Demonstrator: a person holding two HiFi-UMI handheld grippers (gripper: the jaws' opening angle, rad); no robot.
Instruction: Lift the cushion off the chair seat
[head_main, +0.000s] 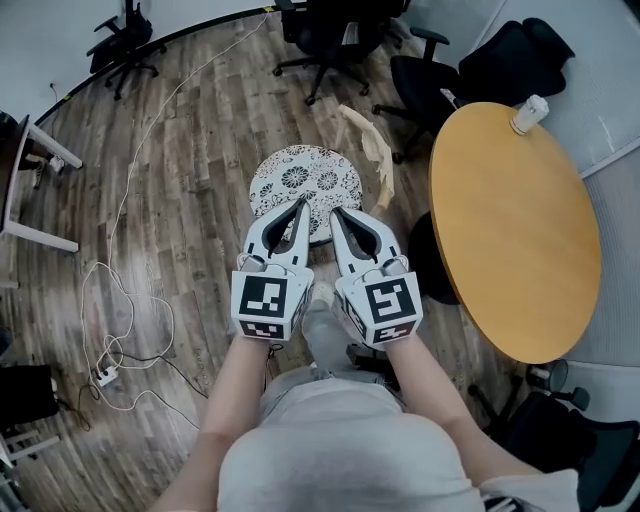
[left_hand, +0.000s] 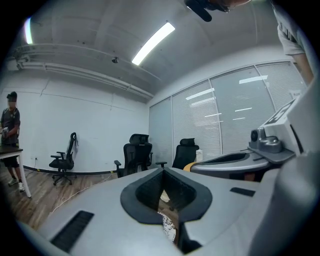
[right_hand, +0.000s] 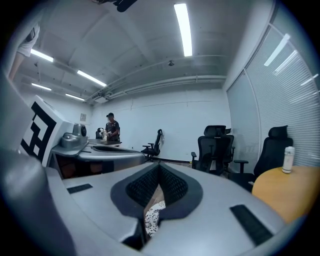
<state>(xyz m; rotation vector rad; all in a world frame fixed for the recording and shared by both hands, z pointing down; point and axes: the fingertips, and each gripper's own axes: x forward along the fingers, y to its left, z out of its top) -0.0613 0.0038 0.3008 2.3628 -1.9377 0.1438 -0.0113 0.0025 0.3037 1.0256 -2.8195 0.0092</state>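
Hovering over cushion (head_main: 305, 180), no grip yet.
Head view: it lay on the chair (head_main: 368, 150) seat; left gripper (head_main: 299, 205) and right gripper (head_main: 336, 213) sat side by side over its near edge. Left gripper view: jaws pressed together, empty, cushion (left_hand: 169, 227) just below. Right gripper view: same, cushion (right_hand: 151, 217) below. Opening, grasp and lift all remained.

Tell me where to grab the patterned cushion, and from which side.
Best by its rim at the near edge, one gripper each side, coming from the person's side: the cushion lies flat and round, and the wooden chair back guards its far right. The left gripper and the right gripper are shut; open them first.
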